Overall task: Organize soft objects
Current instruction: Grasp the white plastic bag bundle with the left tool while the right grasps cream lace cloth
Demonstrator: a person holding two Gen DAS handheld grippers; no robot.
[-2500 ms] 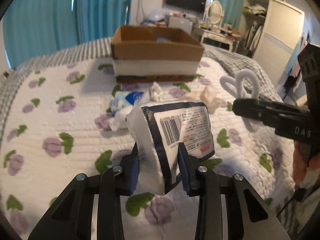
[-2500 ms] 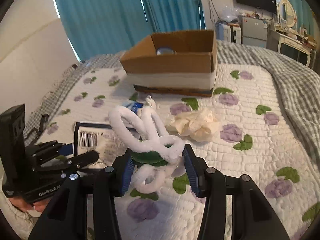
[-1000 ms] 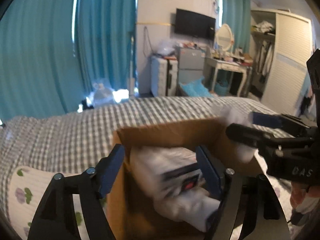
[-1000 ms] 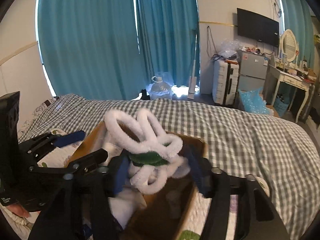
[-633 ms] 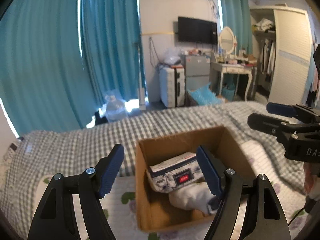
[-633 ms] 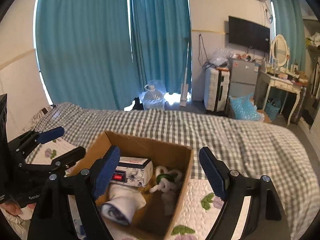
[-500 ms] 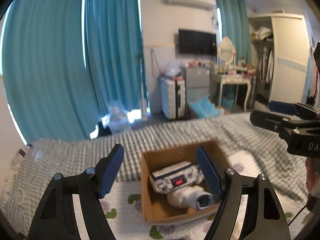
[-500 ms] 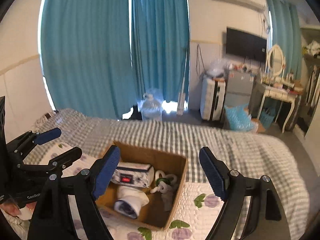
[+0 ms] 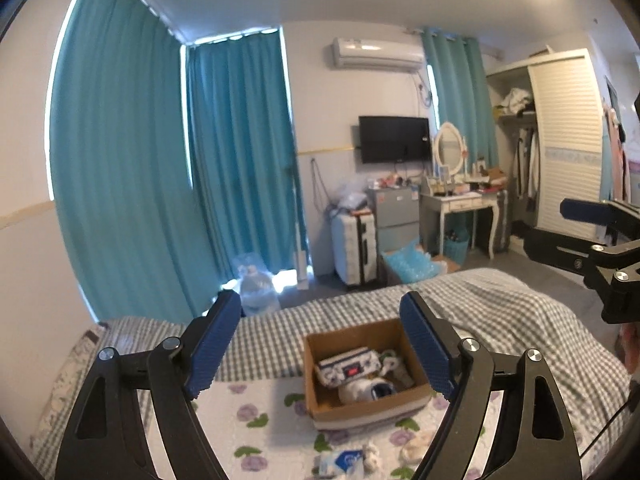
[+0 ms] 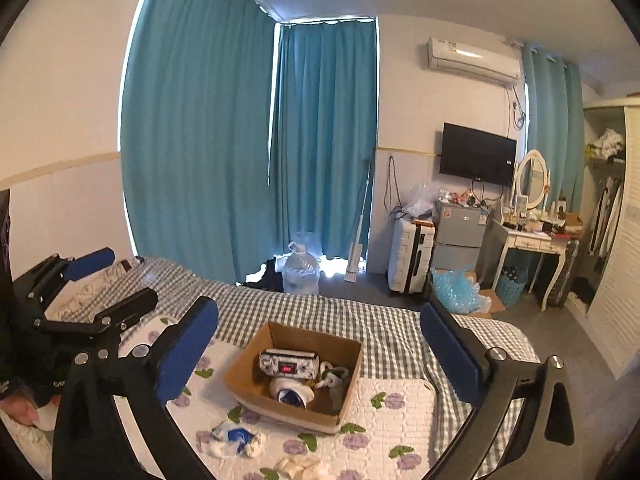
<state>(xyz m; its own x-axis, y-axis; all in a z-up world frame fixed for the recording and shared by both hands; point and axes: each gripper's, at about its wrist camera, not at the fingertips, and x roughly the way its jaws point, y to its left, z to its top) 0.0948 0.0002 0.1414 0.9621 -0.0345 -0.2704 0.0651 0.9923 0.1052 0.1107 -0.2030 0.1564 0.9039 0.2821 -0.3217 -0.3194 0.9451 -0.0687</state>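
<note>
Both tools hang high above a bed [image 10: 400, 396] covered by a quilted white spread printed with purple flowers: the left tool [image 9: 320, 346] and the right tool [image 10: 320, 346] each have their blue textured pads spread wide apart, gripping nothing. An open brown cardboard box [image 10: 240, 372] sits on the quilt, holding a crinkly white-and-navy packet [image 10: 289, 362], a rolled white bundle [image 10: 290, 393] and a fuzzy white looped toy [image 10: 334, 376]. In front of the box on the quilt lie a crumpled white-and-blue wrapper [image 10: 236, 438] and a wrinkled cream cloth [image 10: 304, 468].

Black hand-held gripper [image 9: 320, 344] frames, blue textured pads [image 9: 214, 342], silver screws [image 9: 468, 345]
</note>
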